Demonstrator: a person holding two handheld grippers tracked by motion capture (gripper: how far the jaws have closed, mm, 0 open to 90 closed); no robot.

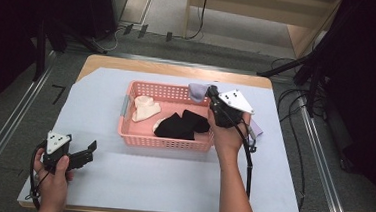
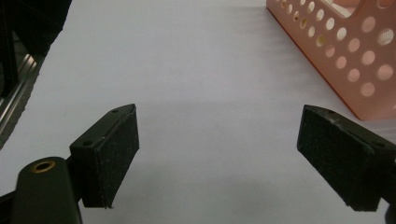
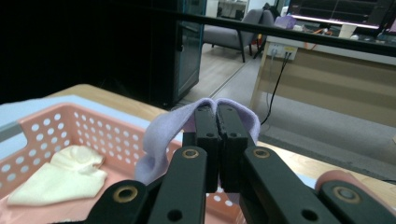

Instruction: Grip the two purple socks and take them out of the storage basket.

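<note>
Right gripper [image 1: 211,93] sits over the far right corner of the pink basket [image 1: 166,142], held up off the table by the right hand [image 1: 229,134]. Its jaws are pressed together on a lavender sock [image 1: 197,90]; in the right gripper view the sock [image 3: 161,135] drapes over both jaw tips and hangs down the left side, above the basket's perforated wall [image 3: 70,128]. The sock is lifted, not resting in the basket; whether its lower end touches the rim can't be told.

Left gripper [image 1: 90,150] is near the front left of the table, well apart from the basket, held by the left hand [image 1: 53,174]. Its jaws stand wide apart with nothing between them; in the left gripper view the pads [image 2: 114,154] hang over the bare light sheet [image 2: 196,70], with the basket corner [image 2: 345,51] at upper right.

Inside the basket: a cream sock [image 1: 144,108] at the left end, also seen in the right gripper view [image 3: 58,179], and a black sock [image 1: 182,124] in the middle to right, the two lying apart. Another bit of lavender fabric [image 1: 257,128] lies on the sheet just right of the basket, partly behind the right hand. The basket stands on the pale sheet [image 1: 170,185] that covers the wooden table [image 1: 178,68].
</note>
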